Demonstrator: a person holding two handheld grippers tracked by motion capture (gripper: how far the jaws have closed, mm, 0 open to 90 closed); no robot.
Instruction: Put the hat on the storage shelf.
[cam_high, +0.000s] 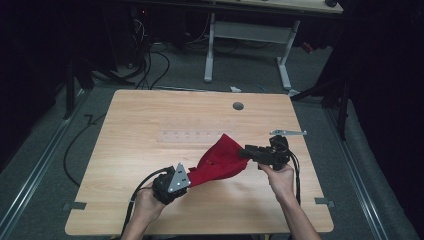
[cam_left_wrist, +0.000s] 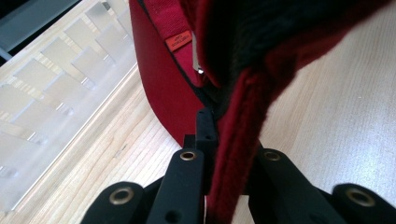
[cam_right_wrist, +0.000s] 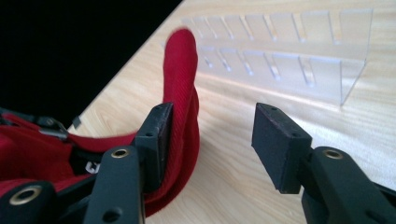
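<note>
A red cap (cam_high: 220, 160) lies on the wooden table (cam_high: 150, 115), stretched between my two grippers. My left gripper (cam_high: 189, 182) is at the cap's near-left end. In the left gripper view the left gripper (cam_left_wrist: 229, 144) is shut on a thick red edge of the cap (cam_left_wrist: 163, 84), with a strap and an orange label visible inside. My right gripper (cam_high: 243, 151) is at the cap's right end. In the right gripper view the right gripper (cam_right_wrist: 217, 135) stands open: a red band of the cap (cam_right_wrist: 182, 60) rests against one pad and the other pad is apart from it.
A clear plastic rack (cam_high: 190, 136) with several slots lies flat on the table just beyond the cap, and it is also close in the right gripper view (cam_right_wrist: 299, 56). A grey grommet (cam_high: 238, 106) sits near the far edge. Cables and a white desk frame stand on the floor beyond.
</note>
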